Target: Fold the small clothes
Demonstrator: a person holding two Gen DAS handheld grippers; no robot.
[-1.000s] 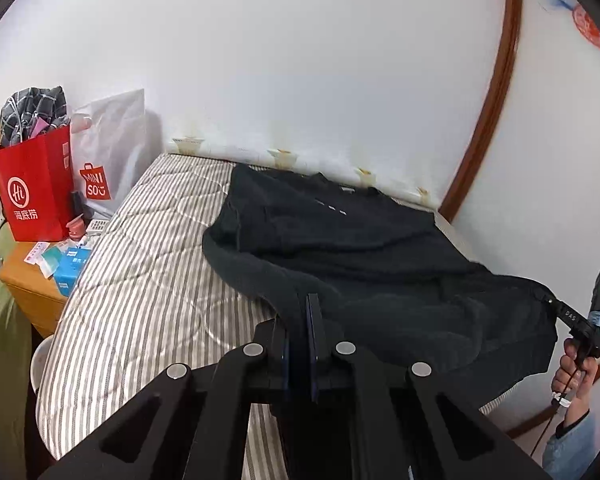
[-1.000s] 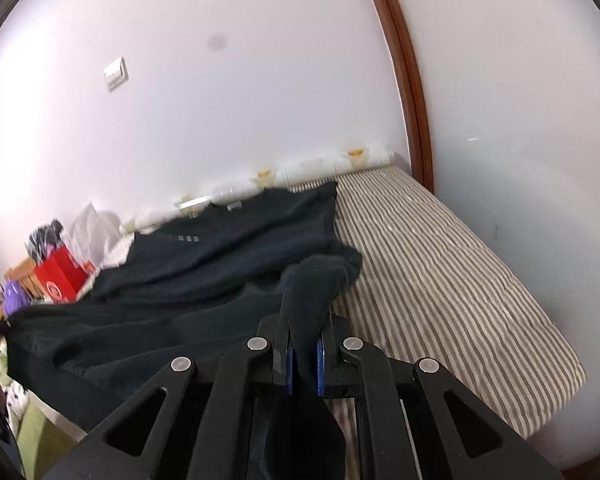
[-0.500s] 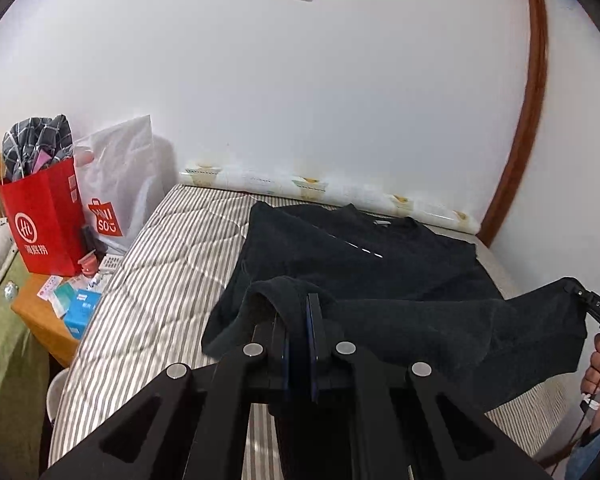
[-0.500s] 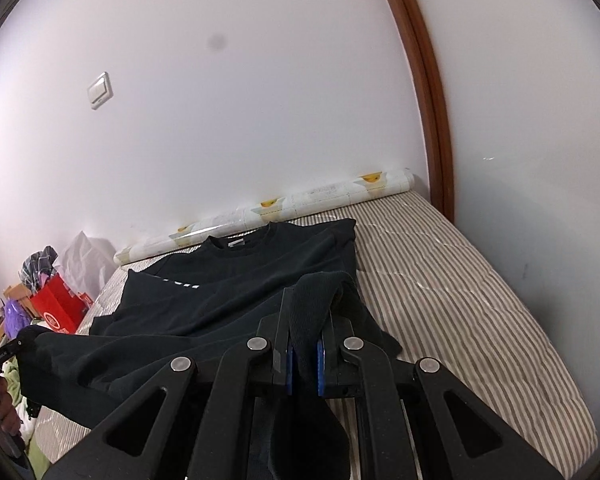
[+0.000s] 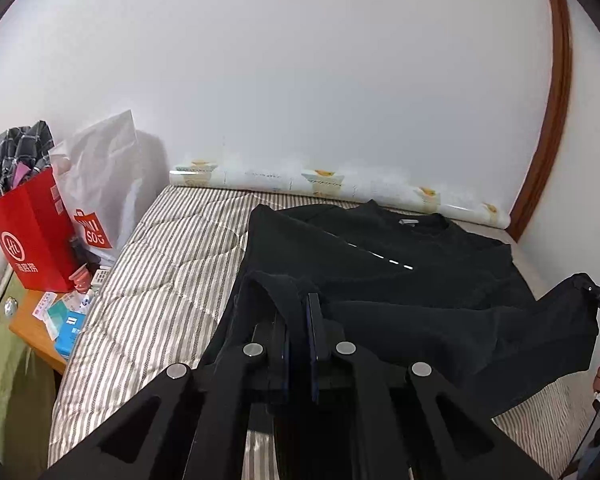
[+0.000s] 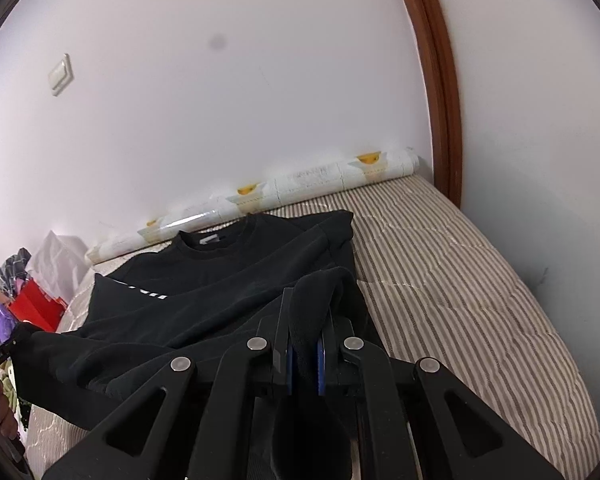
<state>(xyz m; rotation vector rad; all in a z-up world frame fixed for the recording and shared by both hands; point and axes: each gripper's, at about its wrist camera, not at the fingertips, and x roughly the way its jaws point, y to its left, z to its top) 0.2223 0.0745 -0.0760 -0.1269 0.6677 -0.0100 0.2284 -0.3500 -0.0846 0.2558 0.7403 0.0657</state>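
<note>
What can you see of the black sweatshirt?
The black sweatshirt is soft knit with a crew neck, a neck label and a short line of white print on the chest. Its upper half lies flat on the striped mattress; its near edge is lifted, pinched in the jaws of the left gripper and right gripper.

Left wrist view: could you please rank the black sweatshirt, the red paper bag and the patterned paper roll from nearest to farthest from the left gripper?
1. Black sweatshirt: pinched in the left gripper fingers, spread ahead on the bed.
2. Red paper bag: far left, beside the bed.
3. Patterned paper roll: along the far wall; close to the bag's range, less certain.
</note>
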